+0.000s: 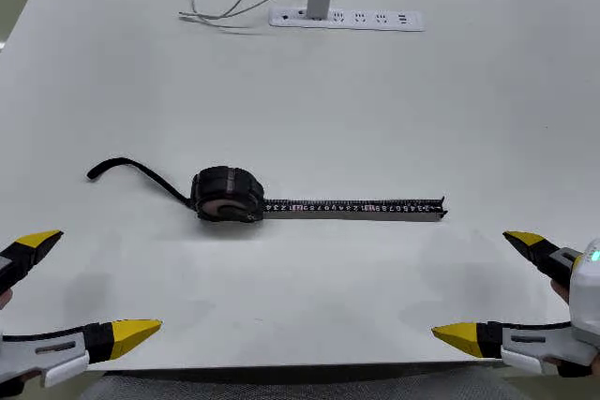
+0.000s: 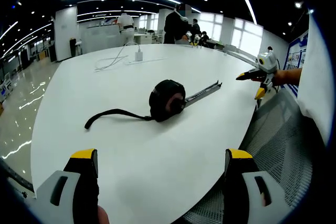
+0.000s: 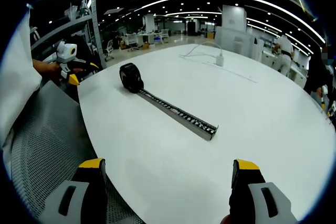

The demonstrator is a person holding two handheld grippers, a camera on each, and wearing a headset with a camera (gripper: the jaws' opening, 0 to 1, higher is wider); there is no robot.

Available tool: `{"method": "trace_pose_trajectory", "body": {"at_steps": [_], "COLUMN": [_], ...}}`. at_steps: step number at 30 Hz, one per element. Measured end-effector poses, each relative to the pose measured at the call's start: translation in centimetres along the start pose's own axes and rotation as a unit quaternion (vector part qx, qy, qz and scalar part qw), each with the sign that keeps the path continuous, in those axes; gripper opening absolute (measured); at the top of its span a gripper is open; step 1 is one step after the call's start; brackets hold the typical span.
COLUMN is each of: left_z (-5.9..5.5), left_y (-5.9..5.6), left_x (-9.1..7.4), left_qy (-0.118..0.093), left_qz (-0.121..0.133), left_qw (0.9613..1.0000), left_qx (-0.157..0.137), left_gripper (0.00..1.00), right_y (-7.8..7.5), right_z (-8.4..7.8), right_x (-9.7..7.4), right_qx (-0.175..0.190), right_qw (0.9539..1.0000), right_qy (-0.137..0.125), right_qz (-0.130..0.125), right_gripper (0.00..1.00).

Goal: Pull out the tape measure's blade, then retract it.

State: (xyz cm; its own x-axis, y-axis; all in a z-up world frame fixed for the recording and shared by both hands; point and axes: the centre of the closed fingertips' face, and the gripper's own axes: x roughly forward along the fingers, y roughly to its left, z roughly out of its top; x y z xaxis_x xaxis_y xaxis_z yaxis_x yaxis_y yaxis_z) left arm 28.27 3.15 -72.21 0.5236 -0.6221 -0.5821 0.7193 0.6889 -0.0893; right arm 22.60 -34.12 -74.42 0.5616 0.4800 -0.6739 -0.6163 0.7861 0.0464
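Tape measure's blade [image 1: 352,206] rightward, flat

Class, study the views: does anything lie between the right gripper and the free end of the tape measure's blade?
Nothing visible does. Bare white table separates the open right gripper from the blade end; the power strip lies far beyond.

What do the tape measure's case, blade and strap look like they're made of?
Case: matte black, probably rubber-coated plastic, going by its dull rounded shell. Blade: thin dark strip with light printed numerals, lying straight, likely coated steel. Strap: black and limp, curling loosely, probably woven fabric.
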Motion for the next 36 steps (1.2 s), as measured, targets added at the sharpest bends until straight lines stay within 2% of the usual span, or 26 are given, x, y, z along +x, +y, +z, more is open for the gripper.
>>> {"method": "trace_pose_trajectory", "body": {"at_steps": [15,26,36], "left_z": [0.37,0.47,0.37], "left_y": [-0.48,-0.05,-0.15], "left_x": [0.30,0.24,0.28], "left_qy": [-0.005,-0.005,-0.004], "left_qz": [-0.003,0.005,0.003], "left_qw": [1.0000,0.9999,0.9998], "left_qx": [-0.007,-0.012,-0.020], "left_gripper": [0.98,0.98,0.98], "right_y": [0.25,0.01,0.21], "right_z": [-0.16,0.11,0.11], "right_x": [0.15,0.19,0.19], "right_qx": [0.001,0.000,0.000], "right_qw": [1.0000,1.0000,1.0000], "right_qy": [0.000,-0.003,0.000], "right_qz": [0.004,0.001,0.005], "right_gripper": [0.99,0.99,0.99]}}
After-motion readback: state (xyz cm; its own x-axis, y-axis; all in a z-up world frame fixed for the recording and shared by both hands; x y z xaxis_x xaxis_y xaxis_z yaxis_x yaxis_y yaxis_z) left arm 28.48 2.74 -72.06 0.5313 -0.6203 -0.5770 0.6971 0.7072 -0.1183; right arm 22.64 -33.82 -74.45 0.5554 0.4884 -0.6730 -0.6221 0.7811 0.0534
